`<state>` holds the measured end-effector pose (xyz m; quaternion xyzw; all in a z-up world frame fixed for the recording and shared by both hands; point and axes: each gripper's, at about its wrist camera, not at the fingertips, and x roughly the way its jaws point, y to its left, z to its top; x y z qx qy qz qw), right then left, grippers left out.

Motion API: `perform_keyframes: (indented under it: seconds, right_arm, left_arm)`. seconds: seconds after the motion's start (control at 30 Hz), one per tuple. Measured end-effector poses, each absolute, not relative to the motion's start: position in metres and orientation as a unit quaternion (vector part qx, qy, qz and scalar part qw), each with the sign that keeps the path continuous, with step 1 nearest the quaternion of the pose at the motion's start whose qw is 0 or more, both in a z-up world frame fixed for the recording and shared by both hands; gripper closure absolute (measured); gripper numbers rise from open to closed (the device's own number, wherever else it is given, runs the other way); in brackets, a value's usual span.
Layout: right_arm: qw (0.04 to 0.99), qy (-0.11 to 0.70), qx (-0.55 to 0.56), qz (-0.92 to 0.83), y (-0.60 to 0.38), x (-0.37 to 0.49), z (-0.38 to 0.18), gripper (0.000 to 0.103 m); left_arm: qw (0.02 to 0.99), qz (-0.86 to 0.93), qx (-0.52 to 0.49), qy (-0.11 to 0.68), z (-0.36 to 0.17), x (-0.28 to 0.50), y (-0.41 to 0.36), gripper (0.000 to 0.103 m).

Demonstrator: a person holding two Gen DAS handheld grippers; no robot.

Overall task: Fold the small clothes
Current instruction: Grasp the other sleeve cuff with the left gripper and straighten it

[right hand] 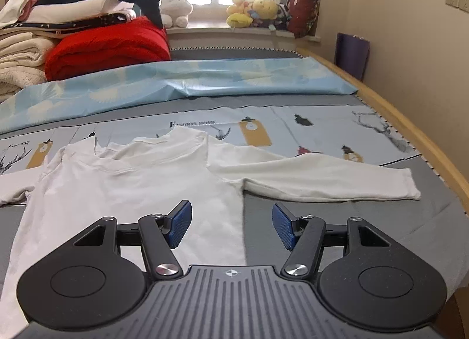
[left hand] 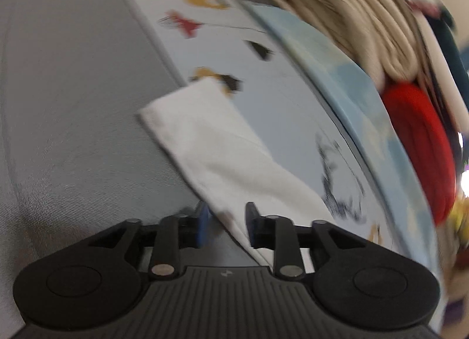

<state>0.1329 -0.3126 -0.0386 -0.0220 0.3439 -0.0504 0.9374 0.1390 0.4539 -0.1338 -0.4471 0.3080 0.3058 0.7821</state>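
Note:
A small white long-sleeved shirt [right hand: 140, 180] lies flat on the bed, collar away from me, its right sleeve [right hand: 322, 180] stretched out to the side. My right gripper [right hand: 231, 224] hovers open over the shirt's lower right edge, nothing between its blue pads. The left wrist view is blurred. In it a white sleeve [left hand: 217, 145] runs diagonally toward my left gripper [left hand: 227, 223]. The sleeve's near edge passes between the jaws, which stand apart with a gap, and one fingertip [left hand: 252, 216] sits over the cloth.
The shirt rests on a pale patterned mat [right hand: 293, 134] over a grey sheet [left hand: 73, 104]. Behind lie a light blue sheet [right hand: 205, 81], a red blanket [right hand: 111, 46] and stacked folded blankets [right hand: 20, 54]. A wooden bed edge [right hand: 425, 139] curves along the right.

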Motion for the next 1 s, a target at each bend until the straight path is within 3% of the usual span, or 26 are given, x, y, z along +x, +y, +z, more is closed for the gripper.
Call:
perform_keyframes:
  seconds: [0.2,0.27,0.33,0.47,0.63,1.0]
  right_arm:
    - [0.933,0.353,-0.054,-0.032,-0.282,0.146,-0.048,0.04]
    - [0.932,0.355,-0.062,-0.028,-0.274,0.149,-0.051,0.04]
    - [0.931,0.358,-0.068,-0.027,-0.268,0.151,-0.053,0.04]
    - [0.933,0.352,-0.072,-0.031,-0.266,0.153,-0.051,0.04]
    - [0.931,0.359,-0.061,-0.041,-0.273,0.157,-0.052,0.04]
    - [0.927,0.364,-0.078,-0.039,-0.28,0.153,-0.055,0.04]
  left_arm:
    - [0.762,0.289,-0.514,0.268,-0.157,0.128,0.496,0.071]
    - [0.763,0.282,-0.519,0.262,-0.162,0.13,0.504,0.081]
    - [0.766,0.283,-0.512,0.265,-0.166,0.13,0.51,0.1]
    - [0.778,0.358,-0.455,0.243,-0.154,0.121,0.515,0.1]
    - [0.751,0.371,-0.495,0.231,-0.158,0.108,0.527,0.097]
    - [0.767,0.39,-0.459,0.223,-0.134,0.12,0.507,0.1]
